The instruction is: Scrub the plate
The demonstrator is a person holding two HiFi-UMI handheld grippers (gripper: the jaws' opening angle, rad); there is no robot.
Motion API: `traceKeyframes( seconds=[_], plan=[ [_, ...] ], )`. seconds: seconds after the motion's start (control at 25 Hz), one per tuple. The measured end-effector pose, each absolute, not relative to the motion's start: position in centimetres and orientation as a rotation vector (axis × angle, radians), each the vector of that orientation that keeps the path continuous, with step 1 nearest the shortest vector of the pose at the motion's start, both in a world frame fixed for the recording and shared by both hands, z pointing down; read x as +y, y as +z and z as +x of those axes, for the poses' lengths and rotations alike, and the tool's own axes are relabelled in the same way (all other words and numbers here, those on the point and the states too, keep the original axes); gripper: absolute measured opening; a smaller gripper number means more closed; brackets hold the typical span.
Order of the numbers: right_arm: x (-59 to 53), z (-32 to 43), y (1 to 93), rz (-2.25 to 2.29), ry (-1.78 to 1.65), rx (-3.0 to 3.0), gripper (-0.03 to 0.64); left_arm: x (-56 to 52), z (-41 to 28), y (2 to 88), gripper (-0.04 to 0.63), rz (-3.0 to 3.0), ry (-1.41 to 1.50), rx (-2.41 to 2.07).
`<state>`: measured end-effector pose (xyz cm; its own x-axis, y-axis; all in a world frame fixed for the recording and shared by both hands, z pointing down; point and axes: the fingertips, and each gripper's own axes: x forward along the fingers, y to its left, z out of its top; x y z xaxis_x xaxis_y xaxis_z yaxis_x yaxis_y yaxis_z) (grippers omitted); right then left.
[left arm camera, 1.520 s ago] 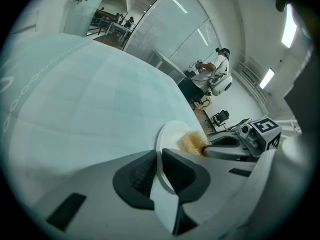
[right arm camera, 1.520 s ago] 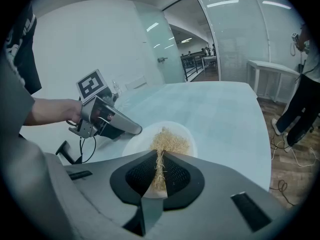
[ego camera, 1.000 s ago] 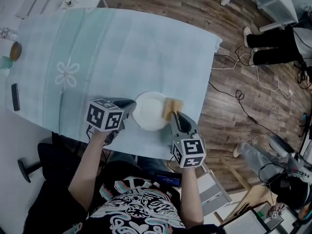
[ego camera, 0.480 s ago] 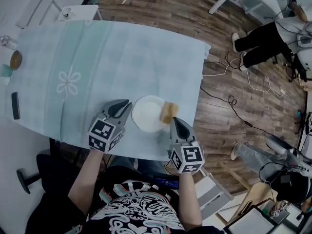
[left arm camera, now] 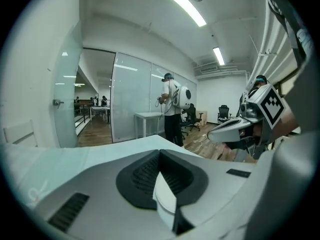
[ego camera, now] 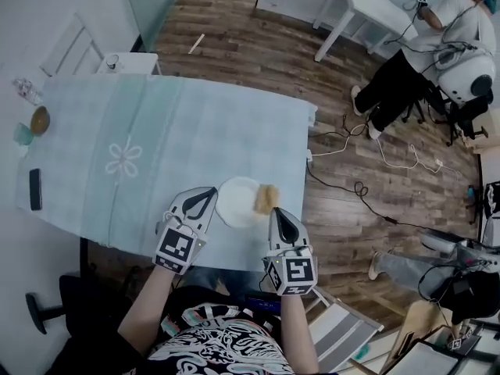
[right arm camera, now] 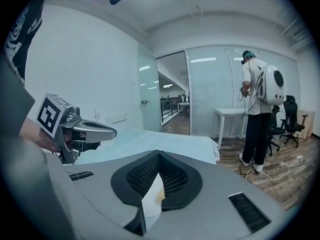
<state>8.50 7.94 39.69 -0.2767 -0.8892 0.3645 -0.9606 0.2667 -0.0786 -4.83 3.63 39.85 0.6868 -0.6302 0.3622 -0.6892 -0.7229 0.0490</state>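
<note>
A white plate (ego camera: 238,201) lies near the front edge of the pale green tablecloth (ego camera: 156,155). A tan sponge (ego camera: 266,199) rests on the plate's right rim. My left gripper (ego camera: 211,191) points at the plate's left rim from just beside it. Its jaws are closing and meet with nothing between them (left arm camera: 160,151). My right gripper (ego camera: 278,211) sits just in front of the sponge, apart from it, shut and empty (right arm camera: 160,153). Both gripper views look level across the table into the room. Each shows the other gripper (left arm camera: 235,131) (right arm camera: 87,131).
A dark phone (ego camera: 34,189), a small bowl (ego camera: 40,120) and a cup (ego camera: 23,133) sit at the table's far left. Cables (ego camera: 351,151) trail over the wood floor on the right. A person (ego camera: 406,69) stands by a white desk (ego camera: 367,6) beyond.
Both grippers have drawn back toward the near table edge, off the plate. The right gripper has come away from the sponge. The left jaws, parted earlier, are now together. The head view shows more room.
</note>
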Motion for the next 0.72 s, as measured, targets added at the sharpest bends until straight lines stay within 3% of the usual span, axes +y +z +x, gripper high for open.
traceKeyframes(
  seconds=[0.72],
  plan=[
    [8.0,7.3,30.9,1.776,0.129,-2.49,-0.015,6.4,-6.1,30.4,0.006,2.733,0.334,-1.453]
  ],
)
